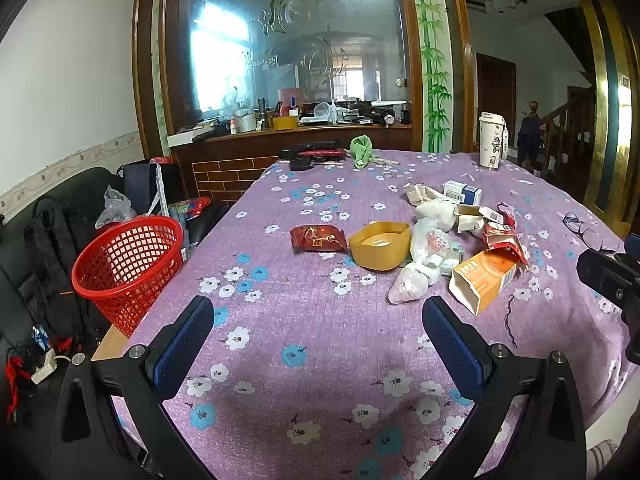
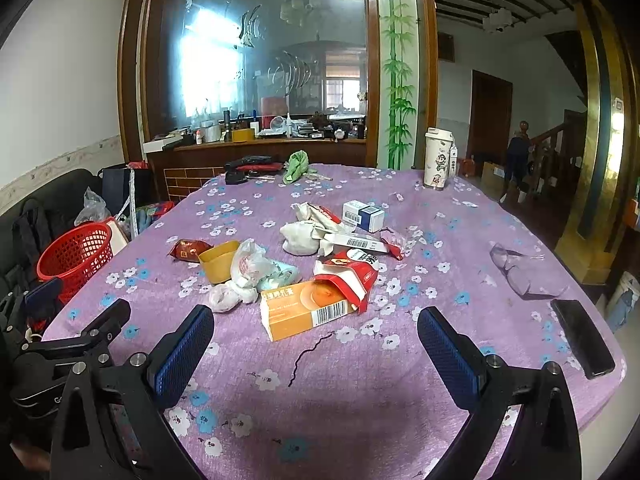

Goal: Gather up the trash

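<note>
Both tools stand over the near edge of a table covered in a purple floral cloth point(image 1: 312, 320). The left gripper point(image 1: 318, 332) has its blue-padded jaws spread wide with nothing between them; the right gripper point(image 2: 316, 340) is likewise spread wide and holds nothing.

The trash lies in a loose cluster at mid-table. It comprises an orange-and-white cardboard carton point(image 2: 306, 312) lying on its side, a torn red-and-white carton point(image 2: 348, 274) touching it from behind, crumpled white plastic bags point(image 2: 248, 268), a yellow plastic tub point(image 2: 218, 260), a dark red foil snack wrapper point(image 2: 188, 250) just left of the tub, and a small blue-and-white box point(image 2: 364, 214) at the far side.

A red plastic mesh basket point(image 1: 128, 268) stands at the table's left edge, apart from the cluster. A white lidded tumbler point(image 2: 438, 160) stands upright at the far side, and a black phone point(image 2: 582, 336) lies near the right edge.
</note>
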`<state>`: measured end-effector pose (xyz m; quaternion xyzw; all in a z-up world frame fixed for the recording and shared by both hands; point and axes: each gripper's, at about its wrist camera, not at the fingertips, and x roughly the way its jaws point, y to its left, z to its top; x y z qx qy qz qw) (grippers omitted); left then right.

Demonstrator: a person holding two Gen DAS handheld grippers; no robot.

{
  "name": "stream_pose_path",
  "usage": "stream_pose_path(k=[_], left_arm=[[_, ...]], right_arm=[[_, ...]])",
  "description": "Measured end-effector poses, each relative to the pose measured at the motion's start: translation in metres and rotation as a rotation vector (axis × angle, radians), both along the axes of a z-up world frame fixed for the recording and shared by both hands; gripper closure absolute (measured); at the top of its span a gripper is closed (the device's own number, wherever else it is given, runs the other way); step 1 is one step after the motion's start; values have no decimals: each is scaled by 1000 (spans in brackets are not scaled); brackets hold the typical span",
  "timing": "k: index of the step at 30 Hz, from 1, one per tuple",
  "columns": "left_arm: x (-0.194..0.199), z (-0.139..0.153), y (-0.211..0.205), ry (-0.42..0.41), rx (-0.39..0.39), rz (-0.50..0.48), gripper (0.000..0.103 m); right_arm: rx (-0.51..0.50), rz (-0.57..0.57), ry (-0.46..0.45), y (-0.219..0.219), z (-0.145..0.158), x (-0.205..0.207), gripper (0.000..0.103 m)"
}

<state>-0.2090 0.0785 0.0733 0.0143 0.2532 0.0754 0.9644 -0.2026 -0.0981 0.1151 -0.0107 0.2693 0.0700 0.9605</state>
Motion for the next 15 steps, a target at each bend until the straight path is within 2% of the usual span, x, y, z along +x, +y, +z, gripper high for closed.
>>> stream_pose_path(k=[15], left_arm=[[1, -7, -1, 16, 2, -3, 0]], right_arm=[[18, 7, 35, 0, -6, 5, 0]])
